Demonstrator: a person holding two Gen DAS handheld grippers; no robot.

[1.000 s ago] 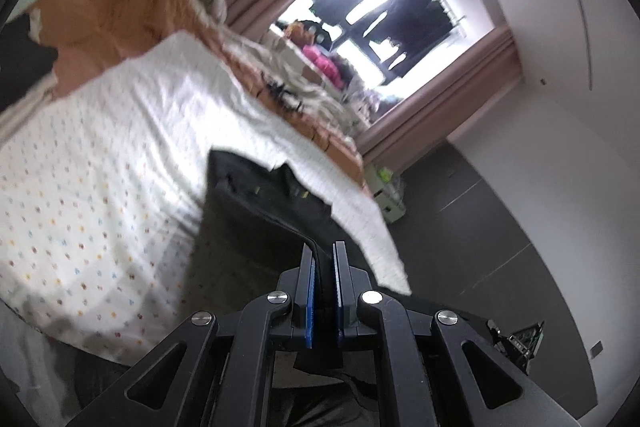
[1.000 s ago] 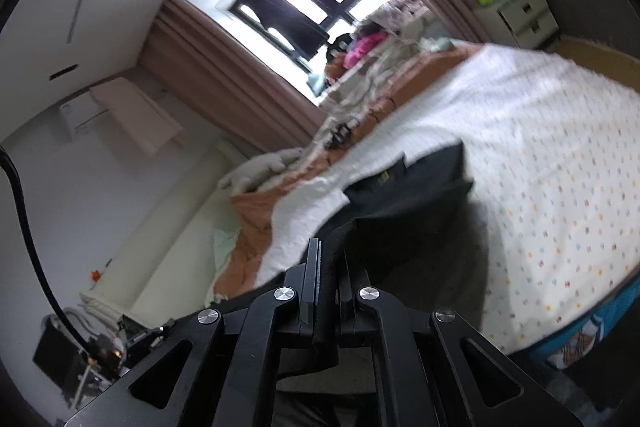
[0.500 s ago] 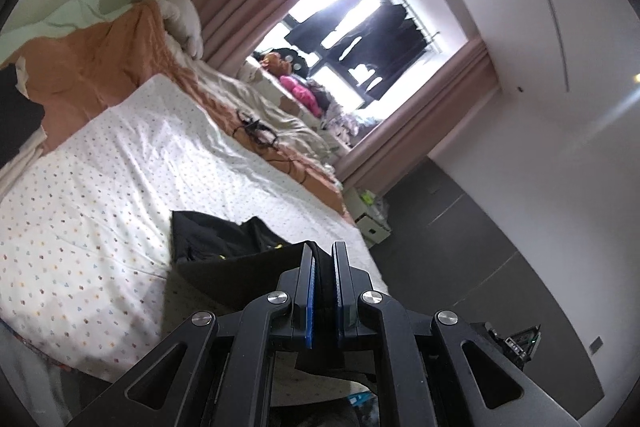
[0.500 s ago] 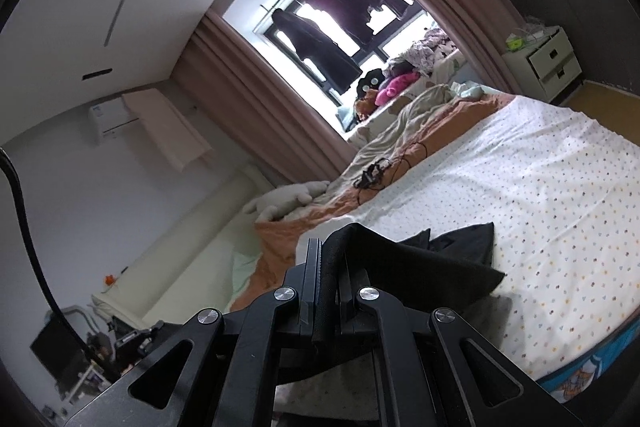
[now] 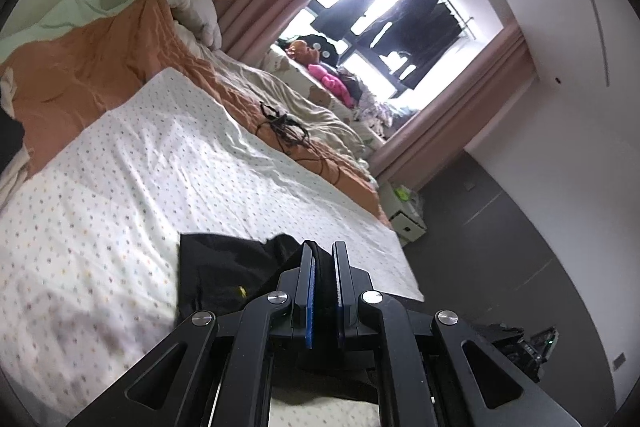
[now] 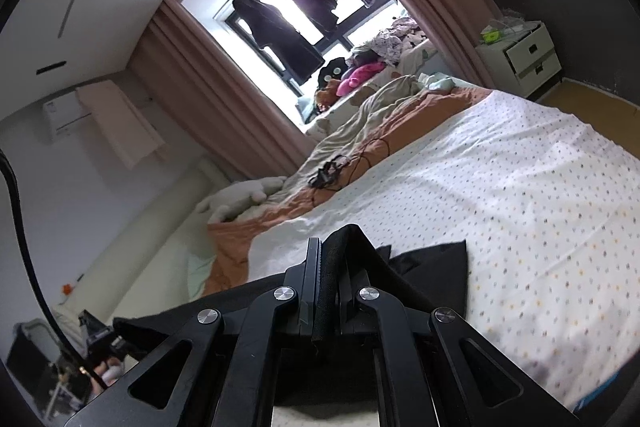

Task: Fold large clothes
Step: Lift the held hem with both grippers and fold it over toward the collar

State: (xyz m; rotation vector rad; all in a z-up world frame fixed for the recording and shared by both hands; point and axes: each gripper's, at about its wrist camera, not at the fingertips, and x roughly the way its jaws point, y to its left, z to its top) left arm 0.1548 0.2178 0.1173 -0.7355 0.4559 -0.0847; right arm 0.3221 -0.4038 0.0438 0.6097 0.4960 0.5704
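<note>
A: Left wrist view: the left claw (image 5: pixel 323 259) is clamped tight on a fold of the black garment (image 5: pixel 224 271). Location of the rest?

B: It trails from the pads down onto the dotted white sheet (image 5: pixel 160 163) near the bed's foot edge.

A: Right wrist view?

B: The right claw (image 6: pixel 330 255) is pinched fully together on a thick hem of the same black garment (image 6: pixel 428 267), which is stretched taut between both claws above the bed.
</note>
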